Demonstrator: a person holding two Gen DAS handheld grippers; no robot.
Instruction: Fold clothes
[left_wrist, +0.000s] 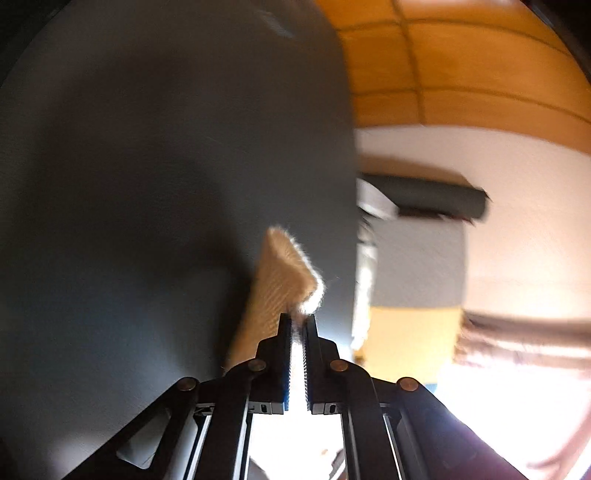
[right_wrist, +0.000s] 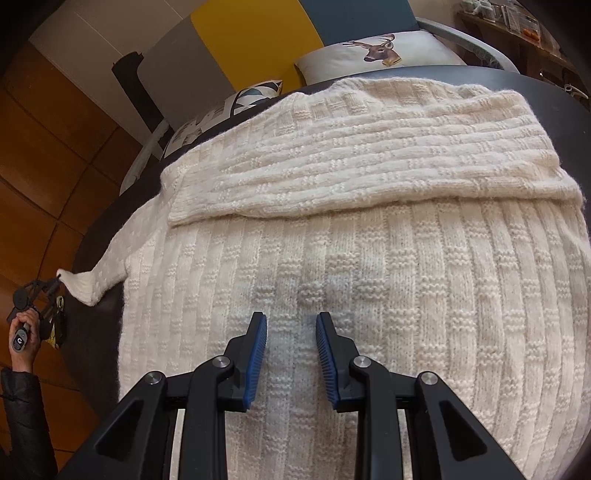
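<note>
While sleeve is hanging: left gripper (left_wrist: 298, 321) is pinching cream knitted sweater's (right_wrist: 369, 266) cuff (left_wrist: 284, 273).
Right gripper (right_wrist: 291, 321): hovering unclenched, empty.
Risk: thin pinch slipping.

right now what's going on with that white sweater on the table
A person is folding a cream knit sweater spread on a dark round table. The left gripper is shut on the sleeve cuff, pulling it out past the table's edge. The right gripper hovers open over the sweater's body. One part of the sweater is already folded across the top.
</note>
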